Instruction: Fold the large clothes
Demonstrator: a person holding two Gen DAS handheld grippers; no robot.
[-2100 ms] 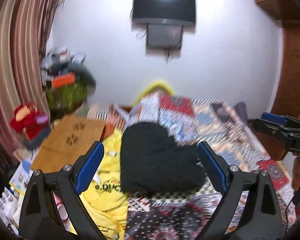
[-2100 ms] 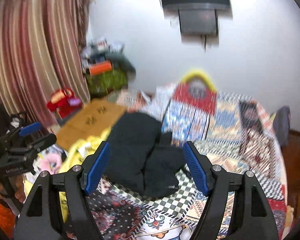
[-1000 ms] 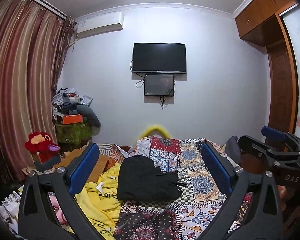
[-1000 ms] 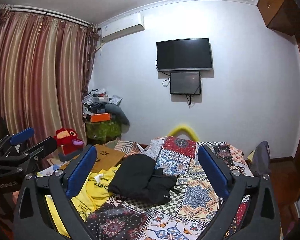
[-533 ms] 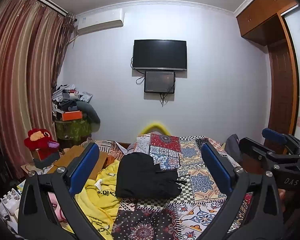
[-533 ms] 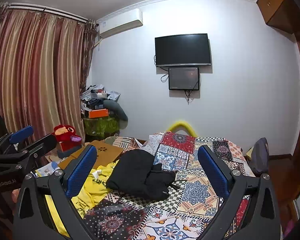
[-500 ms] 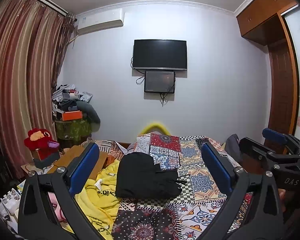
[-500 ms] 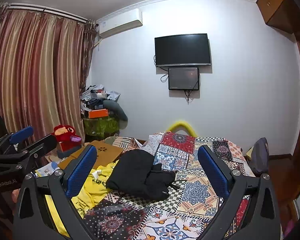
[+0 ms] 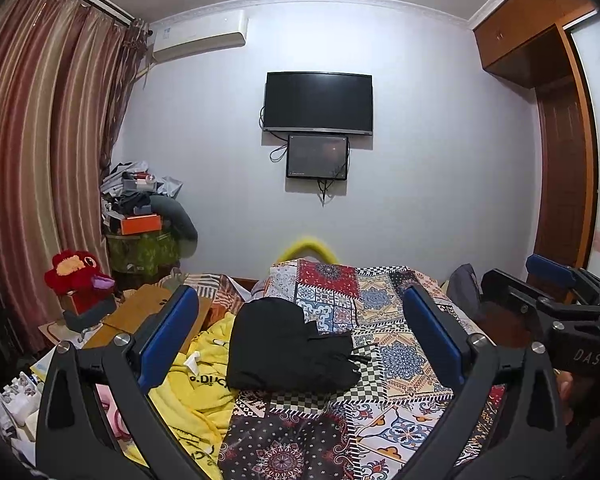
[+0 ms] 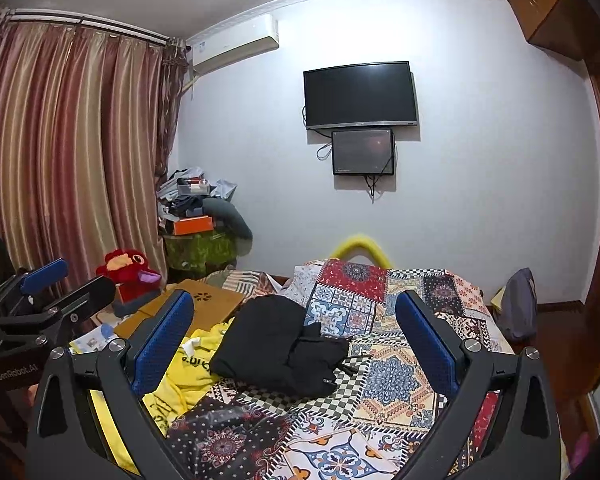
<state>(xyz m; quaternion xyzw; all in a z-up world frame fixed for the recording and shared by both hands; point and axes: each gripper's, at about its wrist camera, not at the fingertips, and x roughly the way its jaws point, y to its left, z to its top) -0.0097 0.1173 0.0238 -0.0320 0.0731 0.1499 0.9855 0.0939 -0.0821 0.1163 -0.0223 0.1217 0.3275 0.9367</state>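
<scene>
We hold left tool (image 9: pixel 300 334) and right tool (image 10: pixel 294 332) raised, both wide, empty, well back from bed (image 9: pixel 404 364); black garment (image 9: pixel 288 350) lies folded compact, likely finished.

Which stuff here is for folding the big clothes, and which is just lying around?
For the job:
- black garment, folded on the patchwork bedspread
- yellow garment beside it
- left gripper and right gripper, both open and empty

Just lying about:
- red plush toy
- orange box
- wall TV
</scene>
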